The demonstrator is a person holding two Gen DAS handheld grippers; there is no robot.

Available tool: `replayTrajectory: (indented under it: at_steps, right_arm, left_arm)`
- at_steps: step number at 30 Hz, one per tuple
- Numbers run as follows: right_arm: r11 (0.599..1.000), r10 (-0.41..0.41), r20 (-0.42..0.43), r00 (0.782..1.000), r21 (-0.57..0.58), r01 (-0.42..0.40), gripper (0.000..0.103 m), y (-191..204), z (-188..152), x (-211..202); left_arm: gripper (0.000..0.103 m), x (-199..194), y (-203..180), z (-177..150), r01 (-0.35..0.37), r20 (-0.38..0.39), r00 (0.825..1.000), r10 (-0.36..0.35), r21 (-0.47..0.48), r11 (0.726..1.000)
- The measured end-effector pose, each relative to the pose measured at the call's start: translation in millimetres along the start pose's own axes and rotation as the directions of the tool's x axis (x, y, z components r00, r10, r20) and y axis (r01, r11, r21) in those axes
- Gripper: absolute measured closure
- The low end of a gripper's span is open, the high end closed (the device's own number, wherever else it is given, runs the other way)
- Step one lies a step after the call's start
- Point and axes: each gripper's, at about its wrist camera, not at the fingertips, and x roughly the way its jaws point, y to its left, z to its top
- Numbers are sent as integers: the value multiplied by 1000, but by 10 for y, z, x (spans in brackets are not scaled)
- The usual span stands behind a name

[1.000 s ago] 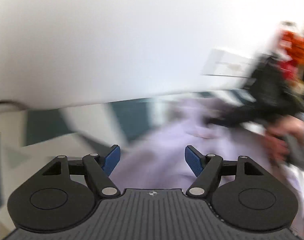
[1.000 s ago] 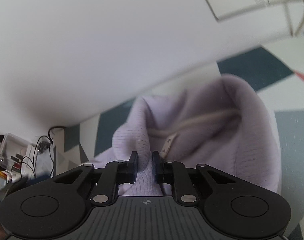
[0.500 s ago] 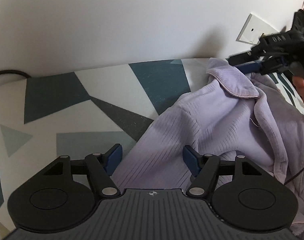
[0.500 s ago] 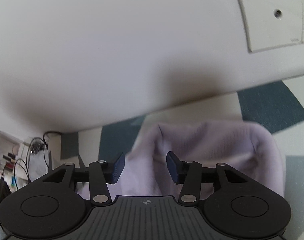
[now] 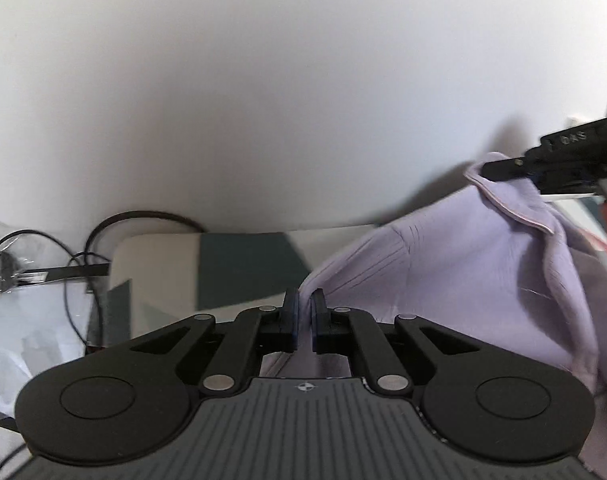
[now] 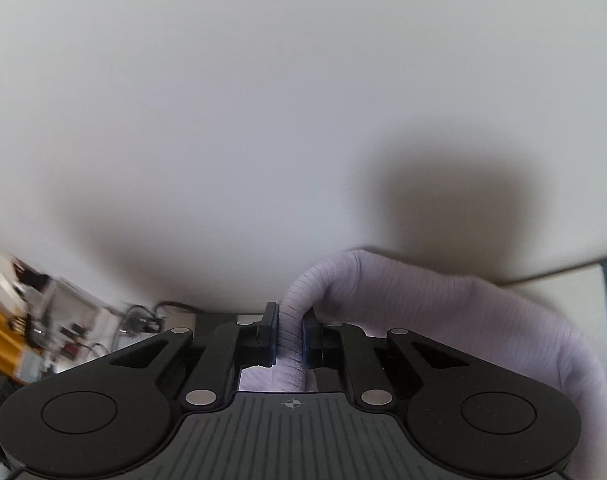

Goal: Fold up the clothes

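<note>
White wall (image 5: 263, 100) behind; black cables (image 5: 143, 218) at left; geometric-patterned tabletop (image 5: 239, 268) below.

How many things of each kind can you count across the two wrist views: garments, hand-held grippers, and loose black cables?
Lilac garment: 1
Hand-held grippers: 2, the left hand-held gripper shut on a fold of the garment, the right hand-held gripper closing on a ribbed edge
Black cable looped by the wall: at least 1; the tangle further left is too cluttered to count
Total: 4

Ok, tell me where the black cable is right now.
In the left wrist view, the black cable loops at the left, against the white wall, just behind the patterned table corner, left of the lilac garment.
</note>
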Motion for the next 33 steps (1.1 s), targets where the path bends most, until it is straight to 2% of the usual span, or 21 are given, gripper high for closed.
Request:
replayTrajectory:
  at_steps: [4,7,9,10,11,12,13,14,16,18,20,22,23,25,28,29,31,33]
  right_arm:
    - [990,-105,11,994,-90,106,93,47,-91,371]
    - [977,-166,1,986,-136,164,93,0,-188,574]
    - [972,-174,14,985,-155,174,87,4,-228,589]
    - [970,-178,20,984,-164,179,81,7,-248,595]
    - [974,-180,17,984,-135,181,75,10,-231,524]
    - [978,-182,13,983,-103,182,62,12,-211,447]
    - [980,-183,9,983,-71,184,52,15,-191,370]
    - [985,-166,36,985,-45,167,52,14,-165,194]
    - [994,-104,116,988,-8,106,48,-37,-134,-270]
    - [995,-91,195,977,47,84,47,-178,-113,-804]
    - [987,-143,242,960,108,120,47,-375,-147,-1318]
    - [969,-233,253,939,146,201,47,-569,-255,-1747]
    - [954,-286,246,926,159,253,47,-665,-342,-1930]
    - [920,-378,215,900,194,340,47,-854,-550,-2210]
    - [876,-461,156,873,240,419,47,-1086,-946,-2472]
    - [868,-471,134,872,249,431,47,-1124,-1125,-2542]
    - [872,-461,104,881,238,428,47,-997,-1510,-2409]
    - [893,-434,103,895,183,412,45,-854,-1734,-2463]
  left_arm:
    - [97,376,-166,-101,-85,-40,995,88,73,994]
    - [95,445,-142,-223,-105,-48,993,106,34,994]
    - [88,443,-166,-237,-139,-38,989,140,29,990]
    - [70,428,-187,-227,-166,-40,985,167,34,986]
    - [38,391,-204,-211,-197,-35,980,198,44,979]
    - [27,338,-217,-193,-223,-21,974,225,57,973]
    - [25,258,-227,-181,-233,6,972,233,63,970]
    - [25,159,-237,-170,-219,34,975,217,62,974]
    - [25,-16,-289,-137,-167,61,985,163,58,984]
    - [25,-169,-406,-102,-90,66,994,85,67,994]
    - [25,-298,-550,-61,-6,64,998,1,81,997]
    - [25,-361,-770,-6,95,39,994,-99,105,990]
    - [25,-373,-881,30,149,21,988,-153,109,983]
    - [25,-337,-1140,132,272,-26,962,-271,93,958]
    - [25,-246,-1628,232,380,-80,925,-372,131,916]
    - [25,-196,-1811,232,395,-108,918,-382,159,905]
    - [25,-130,-2133,188,431,-169,900,-402,202,880]
    - [25,-140,-2375,132,485,-222,870,-440,232,843]
